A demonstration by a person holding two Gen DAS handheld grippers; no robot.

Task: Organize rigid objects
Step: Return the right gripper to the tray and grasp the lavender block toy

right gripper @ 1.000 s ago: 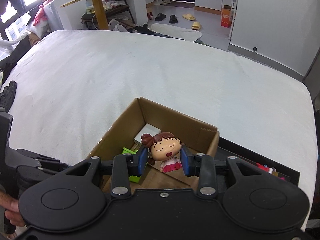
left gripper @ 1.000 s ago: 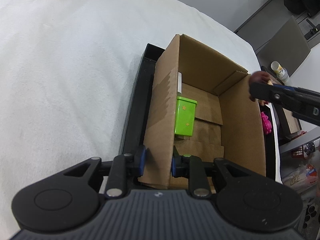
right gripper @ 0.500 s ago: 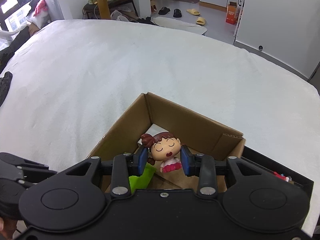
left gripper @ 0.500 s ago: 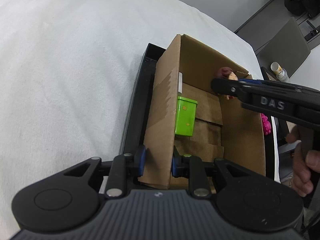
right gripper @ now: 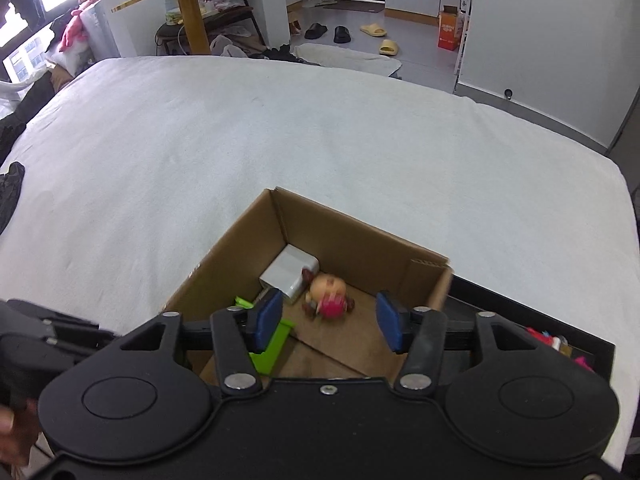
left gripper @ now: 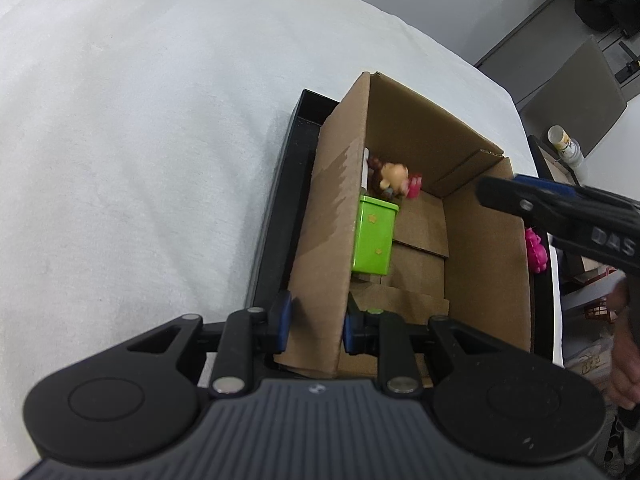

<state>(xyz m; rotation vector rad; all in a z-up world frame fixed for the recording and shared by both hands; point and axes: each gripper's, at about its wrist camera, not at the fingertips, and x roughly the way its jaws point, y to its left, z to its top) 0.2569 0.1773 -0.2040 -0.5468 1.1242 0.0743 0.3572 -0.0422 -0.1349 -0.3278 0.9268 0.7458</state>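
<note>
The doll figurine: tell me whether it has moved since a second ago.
Yes. The doll figurine has dropped out of the right gripper, whose jaws have just been opening, and now lies inside the cardboard box beside the white block.

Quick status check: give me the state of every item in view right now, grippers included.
left gripper: shut on the cardboard box wall.
right gripper: open, jaws just opening, nothing between them.
cardboard box: open-topped, standing in the black tray.
doll figurine: released, lying blurred on the box floor.
green box: inside, against the gripped wall.
white block: inside, in the far corner.
</note>
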